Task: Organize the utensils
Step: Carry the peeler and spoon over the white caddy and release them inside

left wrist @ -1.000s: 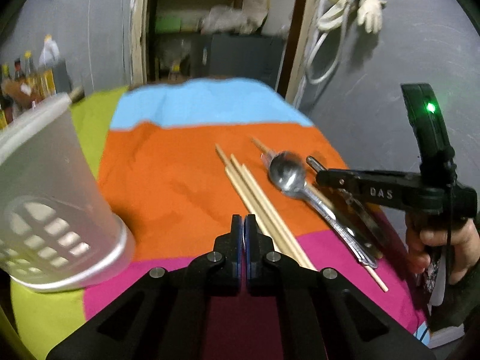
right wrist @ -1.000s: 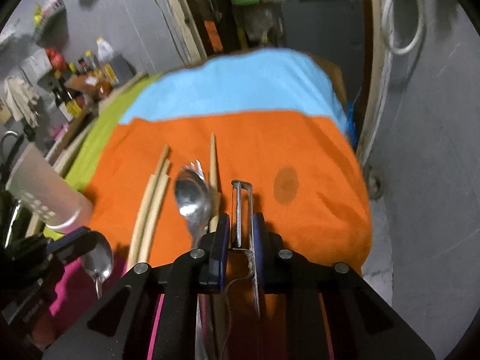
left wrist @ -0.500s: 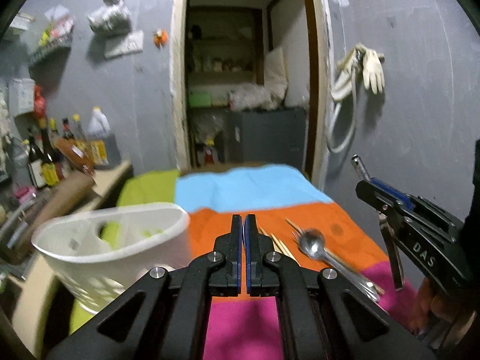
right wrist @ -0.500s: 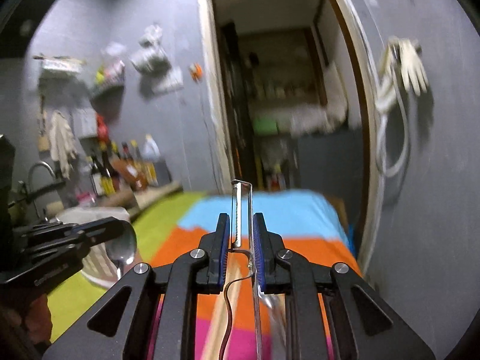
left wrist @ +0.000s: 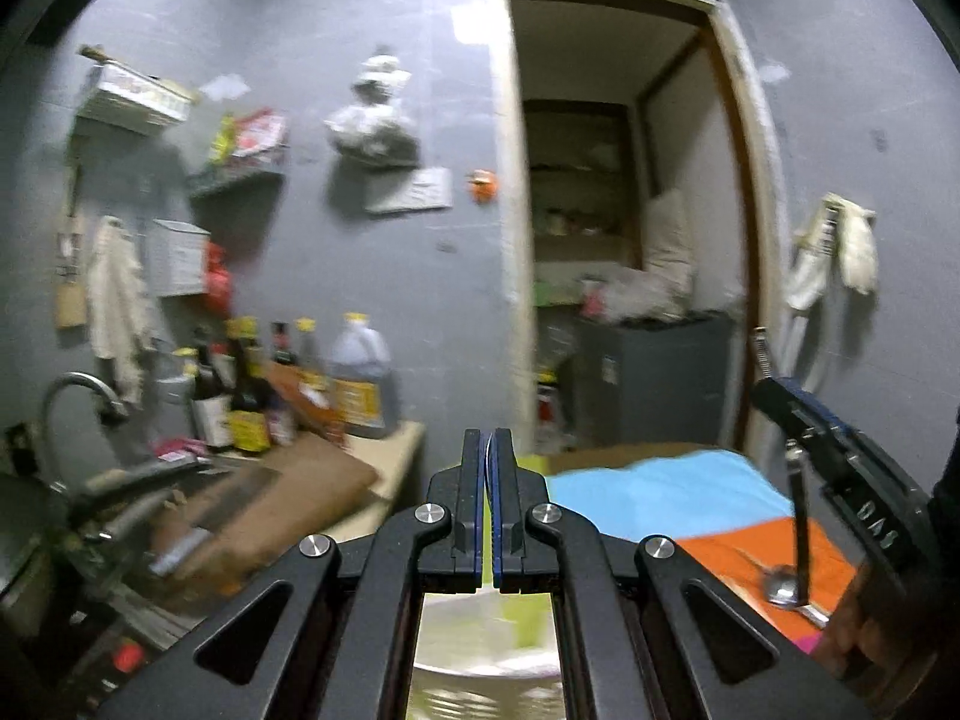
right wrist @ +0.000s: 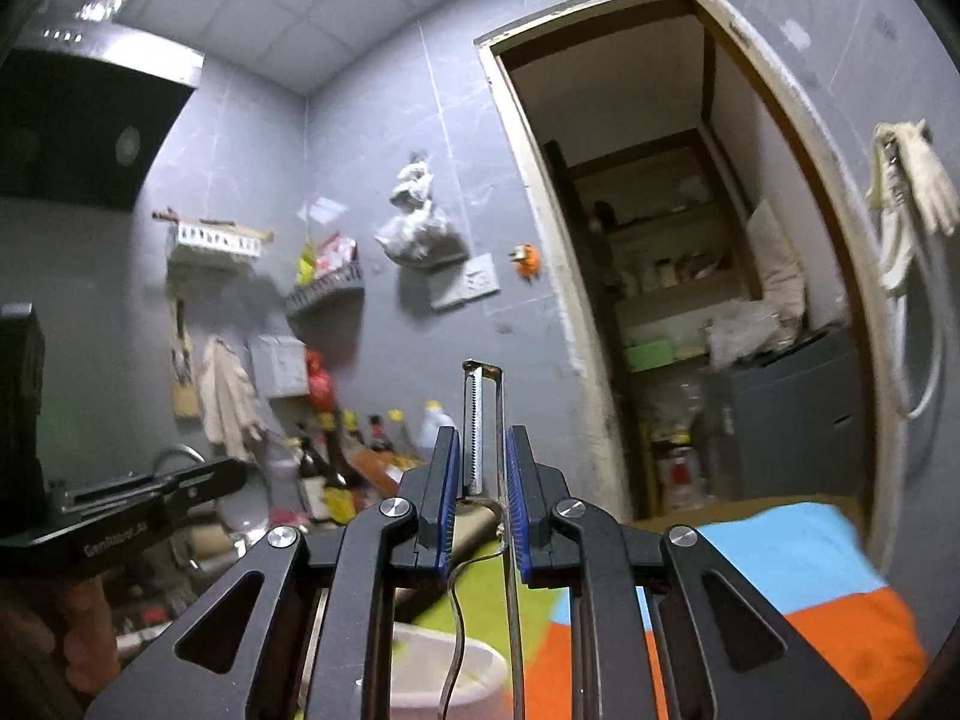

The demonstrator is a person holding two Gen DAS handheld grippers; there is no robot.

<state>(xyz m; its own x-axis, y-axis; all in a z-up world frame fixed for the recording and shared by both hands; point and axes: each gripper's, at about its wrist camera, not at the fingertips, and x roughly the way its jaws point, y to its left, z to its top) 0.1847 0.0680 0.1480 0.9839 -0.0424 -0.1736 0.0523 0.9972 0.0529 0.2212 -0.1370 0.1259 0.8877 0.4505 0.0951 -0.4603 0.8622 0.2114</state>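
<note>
My right gripper (right wrist: pixel 482 483) is shut on a metal peeler (right wrist: pixel 480 420) that stands upright between its blue pads, its wire handle hanging below. From the left wrist view the right gripper (left wrist: pixel 798 414) shows at the right with the peeler (left wrist: pixel 798 516) hanging down. My left gripper (left wrist: pixel 486 468) is shut with nothing seen between its fingers; it shows at the left of the right wrist view (right wrist: pixel 234 471). The white utensil holder (right wrist: pixel 444 678) sits just below both grippers, its rim also low in the left wrist view (left wrist: pixel 486 660). A spoon (left wrist: pixel 780 591) lies on the orange cloth.
The table carries a striped cloth, blue (right wrist: pixel 792 546) and orange (right wrist: pixel 840 648). A counter with bottles (left wrist: pixel 354 372), a tap (left wrist: pixel 78 396) and clutter stands to the left. A doorway (left wrist: pixel 624 240) with shelves lies ahead. Gloves (right wrist: pixel 912 180) hang on the right wall.
Both grippers have risen and tilted up from the table, so the views now show the wall and doorway. The peeler has been lifted off the cloth in the right gripper, over the white holder.
</note>
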